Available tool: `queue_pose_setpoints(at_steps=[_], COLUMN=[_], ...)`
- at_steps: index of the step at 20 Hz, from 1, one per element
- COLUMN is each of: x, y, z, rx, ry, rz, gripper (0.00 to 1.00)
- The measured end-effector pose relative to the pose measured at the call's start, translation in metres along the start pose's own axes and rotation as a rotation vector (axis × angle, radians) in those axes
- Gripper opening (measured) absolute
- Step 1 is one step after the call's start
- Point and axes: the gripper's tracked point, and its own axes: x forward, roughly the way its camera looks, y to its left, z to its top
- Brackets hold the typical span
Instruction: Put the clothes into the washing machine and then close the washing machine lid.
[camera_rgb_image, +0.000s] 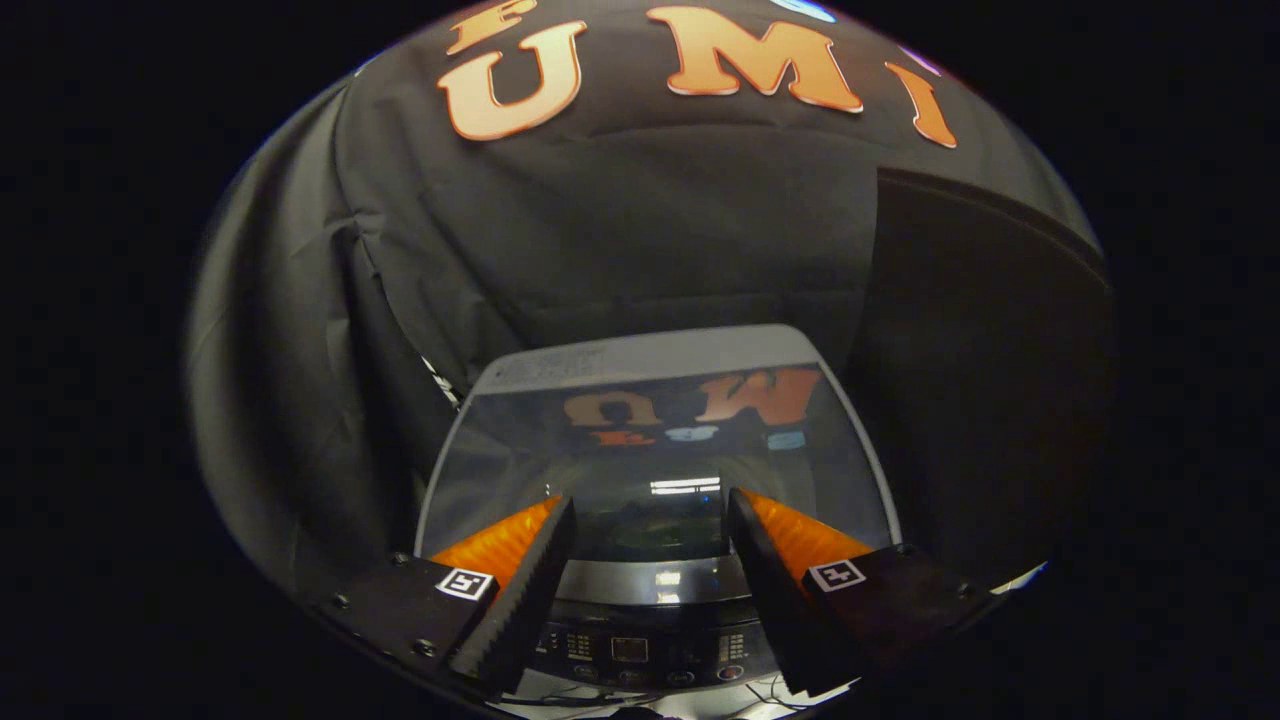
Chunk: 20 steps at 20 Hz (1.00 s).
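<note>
Washing machine (655, 600), one: stands just ahead of and below the fingers, its control panel (640, 648) nearest them.

Lid (660, 440), one: glass in a grey frame, lying flat over the tub; it looks closed, so the closing step appears done.

Clothes, count nil on view: a dim shape shows under the glass, too dark to say whether it is laundry. If it is, the task is near its end.

Gripper (650, 520), one: fingers spread apart, nothing between them, hovering above the lid's front edge and touching nothing.
</note>
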Motion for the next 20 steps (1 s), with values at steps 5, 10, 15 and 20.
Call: queue_pose_setpoints(at_steps=[5,10,15,20], x=[-0.116,-0.223,-0.328,-0.393], y=[-0.009,-0.068,-0.156,-0.22], z=[0.101,0.161,0.186,0.183], rx=[-0.057,-0.052,-0.112,-0.11], ry=[-0.24,-0.406,-0.485,-0.532], rz=[0.046,0.012,-0.081,-0.091], gripper=[0.98,0.98,0.98,0.98])
